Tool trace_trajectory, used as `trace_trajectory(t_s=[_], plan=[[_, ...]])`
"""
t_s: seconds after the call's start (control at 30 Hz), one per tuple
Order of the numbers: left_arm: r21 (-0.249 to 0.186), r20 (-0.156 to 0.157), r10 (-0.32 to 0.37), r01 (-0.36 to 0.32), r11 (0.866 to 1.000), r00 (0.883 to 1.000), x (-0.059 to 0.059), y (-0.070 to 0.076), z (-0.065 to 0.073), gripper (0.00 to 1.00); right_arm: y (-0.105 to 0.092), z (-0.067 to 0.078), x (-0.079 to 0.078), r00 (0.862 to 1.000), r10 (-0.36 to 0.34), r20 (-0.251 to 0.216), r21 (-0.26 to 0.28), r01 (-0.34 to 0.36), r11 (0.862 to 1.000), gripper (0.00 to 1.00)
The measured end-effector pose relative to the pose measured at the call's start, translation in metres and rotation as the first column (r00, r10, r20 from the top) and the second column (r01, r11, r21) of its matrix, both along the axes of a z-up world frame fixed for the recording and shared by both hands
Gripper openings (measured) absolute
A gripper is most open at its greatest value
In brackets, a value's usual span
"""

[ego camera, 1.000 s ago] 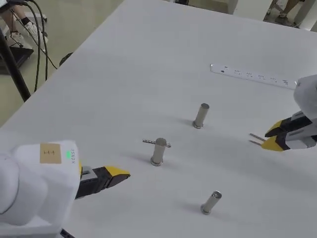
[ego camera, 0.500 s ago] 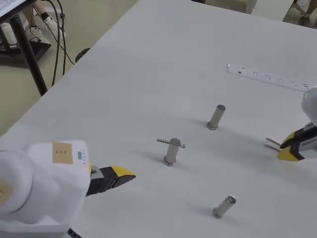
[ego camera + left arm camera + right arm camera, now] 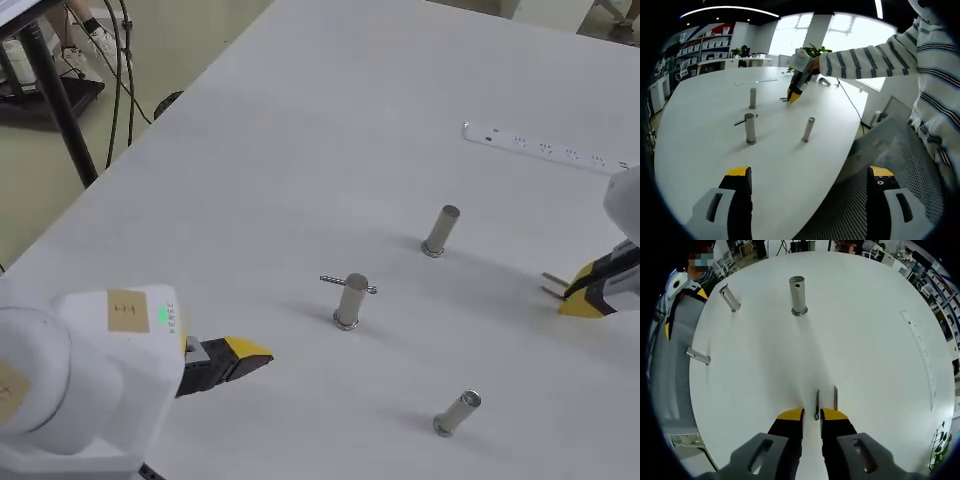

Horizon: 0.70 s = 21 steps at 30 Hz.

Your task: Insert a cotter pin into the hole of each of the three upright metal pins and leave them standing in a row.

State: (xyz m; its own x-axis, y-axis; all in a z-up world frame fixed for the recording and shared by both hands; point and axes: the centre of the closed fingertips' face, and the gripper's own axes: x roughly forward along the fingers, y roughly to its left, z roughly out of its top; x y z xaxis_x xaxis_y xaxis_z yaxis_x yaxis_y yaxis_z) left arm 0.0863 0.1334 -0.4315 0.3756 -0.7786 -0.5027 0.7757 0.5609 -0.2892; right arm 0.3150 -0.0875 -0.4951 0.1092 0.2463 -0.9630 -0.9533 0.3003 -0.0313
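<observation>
1. Lining up the prongs is the whole game: the right claw (image 3: 811, 414) is clamped on a cotter pin (image 3: 816, 401), bottom centre of the right gripper view, prongs aimed up-frame at the bare metal pin (image 3: 798, 294).
2. I'd go slow and level at the small hole near its top, or it probably tips.
3. The left claw (image 3: 810, 172) sits idle, jaws wide apart.
4. Pins are plain grey cylinders with flanged feet. The middle pin (image 3: 348, 300) already carries a cotter, the lower-right pin (image 3: 458, 411) is bare.
</observation>
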Motion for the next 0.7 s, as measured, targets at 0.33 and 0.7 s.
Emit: trace_trajectory(t_s=[0.33,0.7], plan=[[-0.019,0.037,0.057,-0.057,0.998,0.998,0.017,0.007,0.011,0.94,0.000,0.000,0.000,1.000,-0.011,0.002,0.001,0.011,1.000,0.04],[-0.017,0.038,0.128,-0.128,0.992,0.991,0.022,0.017,0.011,0.95,-0.001,0.001,0.007,0.996,-0.067,0.052,-0.004,0.067,0.998,0.00]])
